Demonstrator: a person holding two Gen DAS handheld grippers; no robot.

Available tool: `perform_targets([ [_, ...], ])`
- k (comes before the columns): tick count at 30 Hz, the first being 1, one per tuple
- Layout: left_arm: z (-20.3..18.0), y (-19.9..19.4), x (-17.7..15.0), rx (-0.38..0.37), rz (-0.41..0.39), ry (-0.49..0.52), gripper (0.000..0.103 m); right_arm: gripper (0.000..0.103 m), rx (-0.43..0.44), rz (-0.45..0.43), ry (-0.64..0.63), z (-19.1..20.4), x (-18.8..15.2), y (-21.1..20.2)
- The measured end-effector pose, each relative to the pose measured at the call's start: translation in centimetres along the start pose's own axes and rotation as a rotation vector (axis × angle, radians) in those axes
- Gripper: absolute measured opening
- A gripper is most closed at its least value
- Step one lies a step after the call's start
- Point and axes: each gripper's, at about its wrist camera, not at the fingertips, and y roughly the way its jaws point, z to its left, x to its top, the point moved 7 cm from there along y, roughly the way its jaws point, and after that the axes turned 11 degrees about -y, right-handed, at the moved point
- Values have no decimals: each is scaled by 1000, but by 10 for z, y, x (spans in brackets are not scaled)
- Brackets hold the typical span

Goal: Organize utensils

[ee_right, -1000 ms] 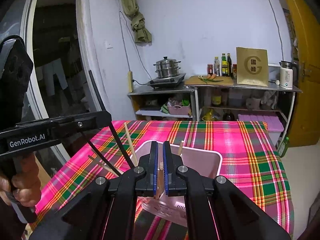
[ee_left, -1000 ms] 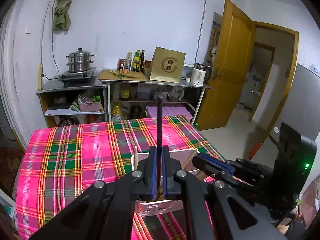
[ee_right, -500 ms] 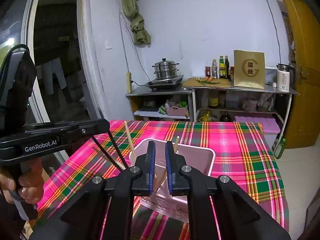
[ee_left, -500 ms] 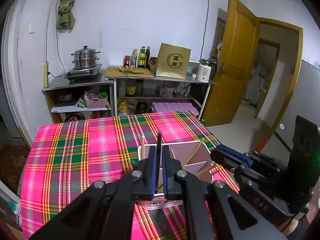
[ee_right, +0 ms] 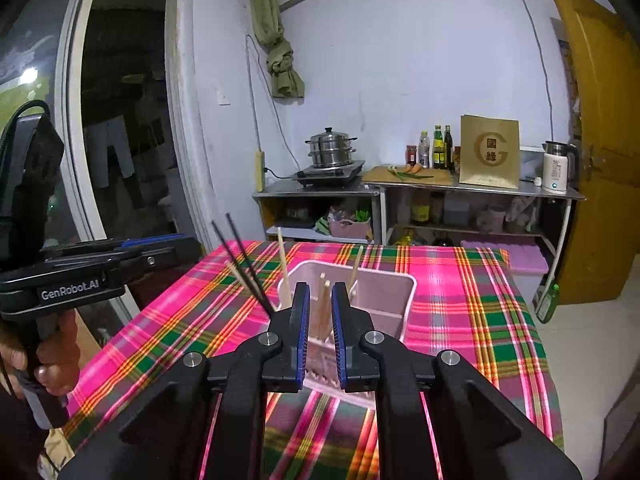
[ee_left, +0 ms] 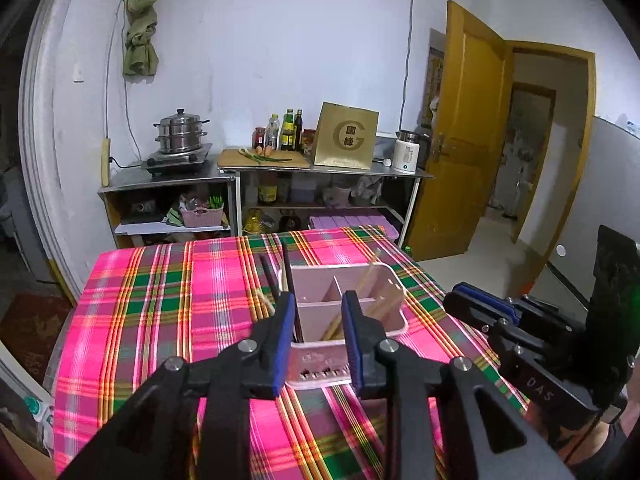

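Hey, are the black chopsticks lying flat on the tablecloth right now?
No, the black chopsticks stand tilted in the left end of the pink utensil holder, their tips in the air.

Both wrist cameras look slightly downward, close over the plaid table's (ee_left: 160, 304) near edge, sharing the pink organizer (ee_left: 348, 300) (ee_right: 384, 292).

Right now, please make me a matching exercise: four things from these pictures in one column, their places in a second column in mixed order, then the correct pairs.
Things:
1. steamer pot
2. black chopsticks
3. white kettle
4. pink basket

Places:
A. on the lower shelf under the counter
B. on the stove
C. at the end of the counter nearest the door
D. leaning in the pink utensil holder on the table

Pairs: 1-B, 2-D, 3-C, 4-A
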Motion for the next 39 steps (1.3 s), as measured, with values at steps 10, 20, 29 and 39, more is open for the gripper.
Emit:
perform_targets([
  [10,5,-30,-56,30,-14,-21,30,20,-38,-1,-23,26,-34,-47],
  [20,8,-44,-114,87,-19,-22,34,26,-82,38,-29,46,-76,-72],
  [29,9,-56,-145,143,-47,-14,34,27,-109,35,-41,57,-99,-89],
  [39,3,-66,-170,150,-51,-8,34,28,-118,58,-40,71,-123,-96],
])
